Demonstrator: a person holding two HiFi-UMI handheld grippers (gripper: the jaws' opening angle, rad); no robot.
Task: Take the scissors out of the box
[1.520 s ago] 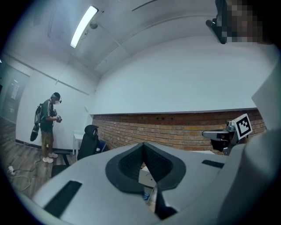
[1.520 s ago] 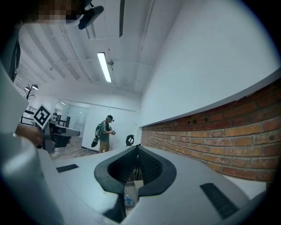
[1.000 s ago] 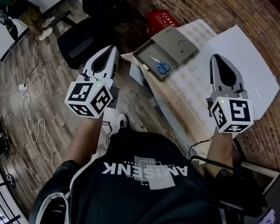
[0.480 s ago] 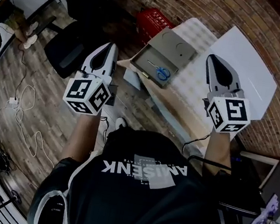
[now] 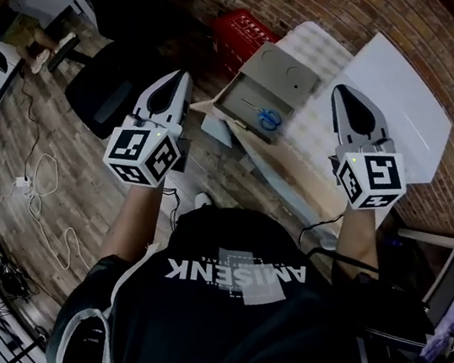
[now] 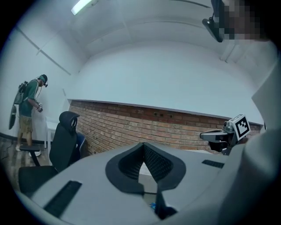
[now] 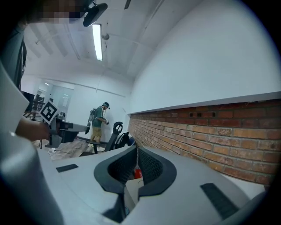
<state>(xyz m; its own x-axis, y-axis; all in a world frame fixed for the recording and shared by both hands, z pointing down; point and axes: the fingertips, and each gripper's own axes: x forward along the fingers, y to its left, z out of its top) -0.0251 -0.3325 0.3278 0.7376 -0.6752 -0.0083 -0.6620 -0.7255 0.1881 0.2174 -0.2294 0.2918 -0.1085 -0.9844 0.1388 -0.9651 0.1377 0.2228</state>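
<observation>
An open grey cardboard box (image 5: 288, 78) lies on the table, its lid folded back. Blue-handled scissors (image 5: 266, 119) rest in its lower tray. My left gripper (image 5: 177, 83) hovers over the floor, left of the box and short of the table edge, its jaws shut and empty. My right gripper (image 5: 348, 96) is held over the table to the right of the box, jaws also shut with nothing in them. In the left gripper view the tips (image 6: 143, 145) meet, and a bit of blue (image 6: 153, 205) shows below them. The right gripper view shows its tips (image 7: 137, 148) closed.
The table (image 5: 294, 187) carries a patterned cover and a large white sheet (image 5: 402, 102) against the brick wall. A red crate (image 5: 252, 32) and a black office chair (image 5: 105, 89) stand on the wooden floor to the left. Cables (image 5: 34, 188) trail there.
Both grippers have moved forward with the person toward the table, still shut. The box and scissors lie where they were on the table.
</observation>
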